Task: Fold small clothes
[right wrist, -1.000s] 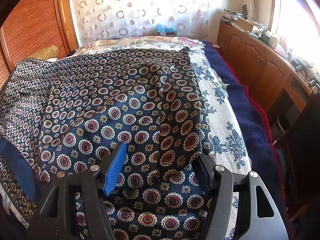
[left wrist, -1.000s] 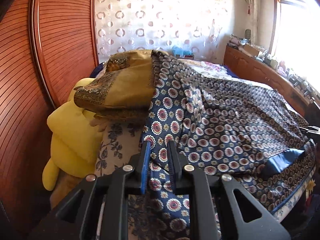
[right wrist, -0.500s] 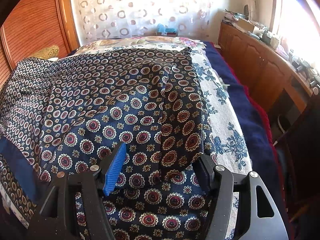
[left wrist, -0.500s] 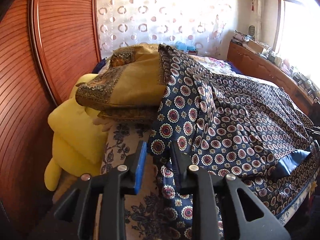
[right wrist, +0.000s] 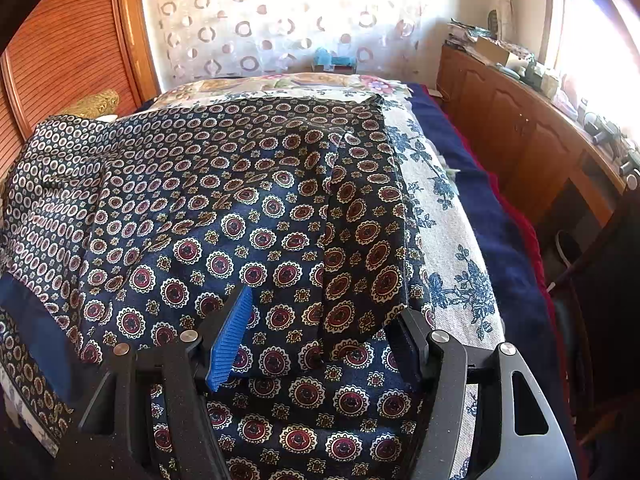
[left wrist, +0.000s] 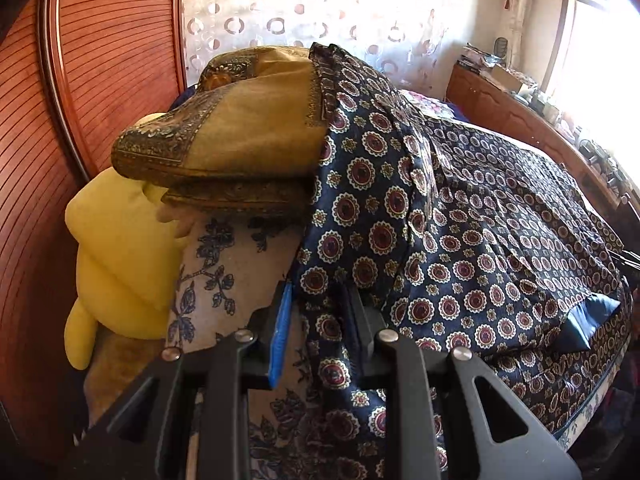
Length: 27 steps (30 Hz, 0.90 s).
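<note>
The navy medallion-print garment lay spread across the bed, on the floral bedspread. Its left part was draped up against the ochre cushions, beside a yellow plush toy. 1 lengthwise flap along its right side was already turned over onto the body of the cloth. The rest lay wide and creased, so the fold appeared to be at an early stage.

The left gripper stood with its jaws narrowly apart. The garment's near left edge ran between them, but whether the pads pressed it could not be told. The right gripper was released, jaws wide over the lower end of the flap, grasping nothing.

Remaining, by judgement: turn the left side inward, fold the length and flatten the bundle.
</note>
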Available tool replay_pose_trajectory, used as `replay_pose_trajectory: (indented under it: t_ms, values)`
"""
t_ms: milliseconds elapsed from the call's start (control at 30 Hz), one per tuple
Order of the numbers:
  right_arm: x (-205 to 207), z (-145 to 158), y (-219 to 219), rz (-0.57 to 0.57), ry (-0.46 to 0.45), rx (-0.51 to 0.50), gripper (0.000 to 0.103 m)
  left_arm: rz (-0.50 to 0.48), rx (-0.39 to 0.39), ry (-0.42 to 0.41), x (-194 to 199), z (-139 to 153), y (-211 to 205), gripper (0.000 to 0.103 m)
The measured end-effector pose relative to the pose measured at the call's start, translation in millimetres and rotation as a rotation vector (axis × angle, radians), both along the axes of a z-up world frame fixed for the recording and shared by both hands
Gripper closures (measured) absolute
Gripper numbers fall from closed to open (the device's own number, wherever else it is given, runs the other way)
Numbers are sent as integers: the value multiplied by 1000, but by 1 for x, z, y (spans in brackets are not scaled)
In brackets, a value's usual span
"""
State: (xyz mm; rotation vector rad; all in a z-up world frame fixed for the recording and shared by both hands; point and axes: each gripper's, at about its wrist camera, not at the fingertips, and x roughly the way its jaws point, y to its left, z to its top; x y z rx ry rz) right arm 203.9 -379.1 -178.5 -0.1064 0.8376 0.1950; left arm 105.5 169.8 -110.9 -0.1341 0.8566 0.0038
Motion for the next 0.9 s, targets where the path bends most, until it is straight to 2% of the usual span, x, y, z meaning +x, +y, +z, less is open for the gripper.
replay_pose_trajectory:
  t_ms: [100,133,233,367,600,733,900]
  values:
    - [0,0,0,0,0,0,37,-17,13,-18,-1,1,-2,81]
    - [0,0,0,0,0,0,37,-33,13,-28,-2,1,-3,89]
    - [0,0,0,0,0,0,37,-49,1,-67,-8,8,-3,99]
    - [0,0,-1,0,0,0,37,-65,19,-140,-23,27,-11,102]
    - [0,0,0,0,0,9,37,-79,53,-222,-36,59,-21,103]
    - [1,1,0,2,-1,5,37,-87,89,-210,-31,64,-24,102]
    - [0,0,0,1,-1,5,37,-102,111,-136,-11,49,-21,97]
